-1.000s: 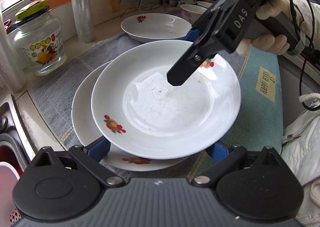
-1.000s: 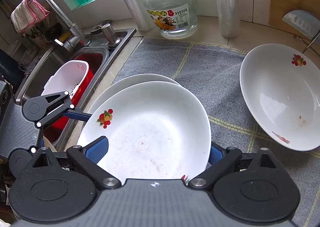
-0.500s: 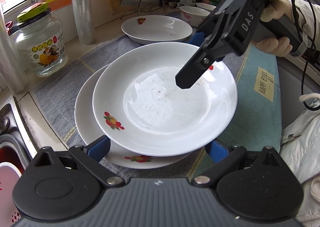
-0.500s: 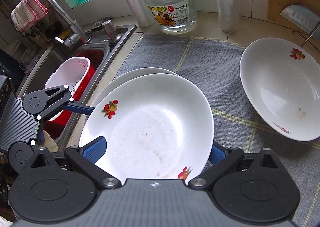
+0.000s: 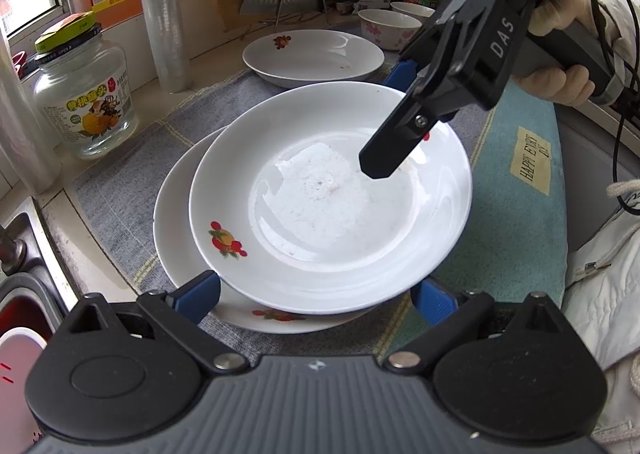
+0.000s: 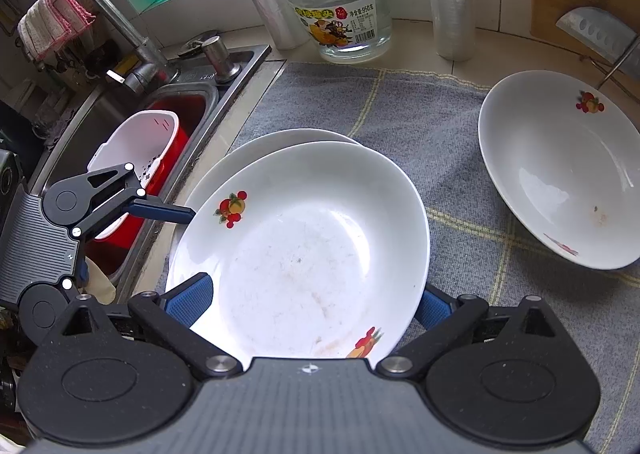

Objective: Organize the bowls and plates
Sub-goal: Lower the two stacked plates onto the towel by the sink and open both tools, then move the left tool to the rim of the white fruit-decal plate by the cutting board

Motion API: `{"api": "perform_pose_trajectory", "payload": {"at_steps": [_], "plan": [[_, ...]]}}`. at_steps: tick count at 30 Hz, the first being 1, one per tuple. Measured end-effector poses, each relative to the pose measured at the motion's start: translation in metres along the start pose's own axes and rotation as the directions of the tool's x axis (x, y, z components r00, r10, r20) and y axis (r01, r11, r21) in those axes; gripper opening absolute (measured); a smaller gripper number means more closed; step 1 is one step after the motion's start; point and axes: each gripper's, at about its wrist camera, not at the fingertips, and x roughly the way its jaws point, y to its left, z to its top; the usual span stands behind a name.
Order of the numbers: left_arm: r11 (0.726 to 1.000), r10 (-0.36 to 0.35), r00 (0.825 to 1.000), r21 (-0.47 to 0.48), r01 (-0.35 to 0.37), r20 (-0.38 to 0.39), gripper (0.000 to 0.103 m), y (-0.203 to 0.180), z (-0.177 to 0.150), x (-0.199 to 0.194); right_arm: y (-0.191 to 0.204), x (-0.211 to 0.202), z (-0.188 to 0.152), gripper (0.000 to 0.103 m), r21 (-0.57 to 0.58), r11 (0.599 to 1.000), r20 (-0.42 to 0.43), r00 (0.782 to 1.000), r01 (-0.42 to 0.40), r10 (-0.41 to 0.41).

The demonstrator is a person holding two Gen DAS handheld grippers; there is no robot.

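Note:
A white deep plate with fruit print rests on a second white plate on the grey mat. My left gripper is open, its blue fingers either side of the top plate's near rim. My right gripper is open too, fingers spread around the opposite rim; it shows in the left wrist view. A third white plate sits apart on the mat.
A glass jar, film rolls, a cutting board, a cleaver and small bowls line the back. A sink with a red-and-white colander lies left. A teal mat lies right.
Both grippers have drawn back a little from the stacked plates. The top plate has stayed on the lower one.

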Motion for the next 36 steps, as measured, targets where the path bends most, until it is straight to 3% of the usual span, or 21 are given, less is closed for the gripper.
{"api": "perform_pose_trajectory", "payload": {"at_steps": [16,25,28,32,36], "plan": [[1.000,0.023,1.000,-0.005,-0.023,0.013,0.101,-0.005,-0.004,-0.005,0.004,-0.007,-0.010,0.103,0.001,1.000,-0.003,1.000,-0.005,0.005],[0.997,0.080,0.996,-0.022,-0.079,0.038,0.101,-0.010,-0.009,-0.016,0.012,-0.008,-0.018,0.103,-0.021,1.000,-0.004,1.000,-0.005,0.005],[0.995,0.097,0.994,-0.042,-0.095,0.056,0.101,-0.010,-0.011,-0.022,0.018,-0.009,-0.022,0.103,-0.061,0.998,0.017,0.999,0.035,-0.034],[0.978,0.203,0.975,-0.075,-0.197,0.085,0.102,-0.018,-0.011,-0.030,0.024,-0.012,-0.030,0.103,-0.112,0.987,0.059,0.992,0.118,-0.112],[0.953,0.291,0.950,-0.120,-0.277,0.117,0.102,-0.030,-0.008,-0.041,0.033,-0.014,-0.044,0.103,-0.192,0.944,0.129,0.960,0.270,-0.248]]}}
